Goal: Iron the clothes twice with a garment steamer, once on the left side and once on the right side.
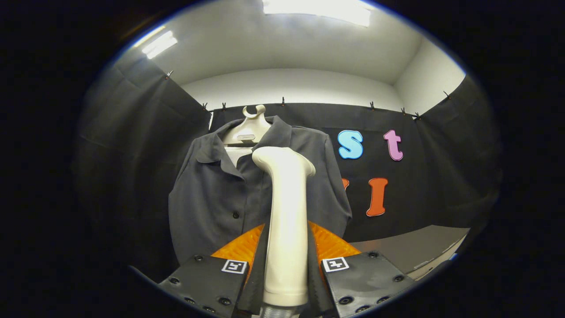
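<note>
gripper clamped on the garment steamer handle | steamer upright, head up by the dark shirt chest, maybe touching | shirt on hanger

Shirt — on white hanger

Steamer between the tool's fingers, shirt on hanger seemingly just beyond.

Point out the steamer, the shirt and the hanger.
steamer (287,229): gripper view, mid handle, gripped between the fingers.
shirt (207,198): gripper view, front panel beside the buttons.
hanger (248,130): gripper view, neck below hook.
</note>
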The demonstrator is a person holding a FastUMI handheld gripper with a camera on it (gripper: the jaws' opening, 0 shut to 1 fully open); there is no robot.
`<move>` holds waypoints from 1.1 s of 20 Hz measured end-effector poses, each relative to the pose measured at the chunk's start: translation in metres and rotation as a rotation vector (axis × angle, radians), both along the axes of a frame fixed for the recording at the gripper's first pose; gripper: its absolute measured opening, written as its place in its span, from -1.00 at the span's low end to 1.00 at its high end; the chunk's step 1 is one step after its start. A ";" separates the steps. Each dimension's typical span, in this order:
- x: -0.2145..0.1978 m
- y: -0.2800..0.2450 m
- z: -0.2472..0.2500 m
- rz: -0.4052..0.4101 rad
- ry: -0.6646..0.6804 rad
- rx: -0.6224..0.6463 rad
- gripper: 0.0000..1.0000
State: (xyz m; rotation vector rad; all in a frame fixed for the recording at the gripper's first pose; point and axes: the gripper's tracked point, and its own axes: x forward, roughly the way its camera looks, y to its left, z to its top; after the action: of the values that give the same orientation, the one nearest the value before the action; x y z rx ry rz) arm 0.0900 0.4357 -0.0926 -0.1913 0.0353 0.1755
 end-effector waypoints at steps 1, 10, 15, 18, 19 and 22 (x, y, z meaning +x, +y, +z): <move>0.002 0.002 -0.002 0.000 0.001 -0.005 -0.04; 0.013 -0.004 -0.020 -0.030 0.020 -0.041 -0.04; 0.003 -0.013 -0.037 -0.040 0.045 -0.074 -0.04; -0.006 -0.018 -0.049 -0.040 0.067 -0.084 -0.04; -0.009 -0.019 -0.054 -0.039 0.076 -0.087 -0.04; -0.019 -0.025 -0.070 -0.042 0.112 -0.093 -0.04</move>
State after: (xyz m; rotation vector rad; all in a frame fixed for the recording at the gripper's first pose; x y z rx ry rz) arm 0.0706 0.4111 -0.1631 -0.2729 0.1586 0.1431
